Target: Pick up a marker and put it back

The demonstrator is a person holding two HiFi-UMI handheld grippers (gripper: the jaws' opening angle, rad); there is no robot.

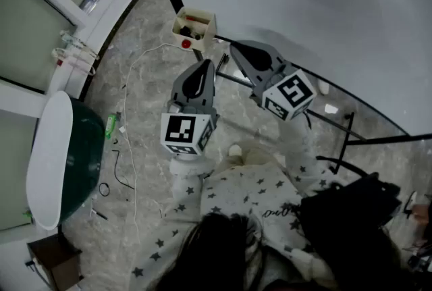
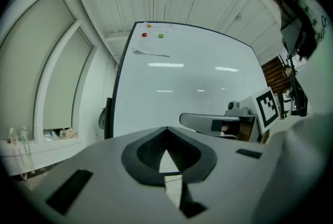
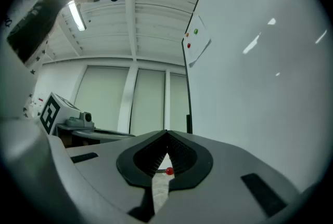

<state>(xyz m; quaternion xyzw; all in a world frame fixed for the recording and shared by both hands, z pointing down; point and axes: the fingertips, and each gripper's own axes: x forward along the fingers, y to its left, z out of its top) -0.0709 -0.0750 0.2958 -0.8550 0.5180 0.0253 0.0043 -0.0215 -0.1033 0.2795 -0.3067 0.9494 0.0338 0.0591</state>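
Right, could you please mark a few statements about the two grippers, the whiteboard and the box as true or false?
1. The left gripper has its fingers shut with nothing between them. True.
2. The right gripper holds a marker. False: its fingers are shut on nothing.
3. The whiteboard is covered in writing. False: it is blank, with only a paper sheet and small magnets near one corner.
4. A small box sits at the whiteboard's edge. True.

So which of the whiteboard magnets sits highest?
The orange magnet, right at the whiteboard's top edge; the red magnet and green magnet sit side by side just below it.
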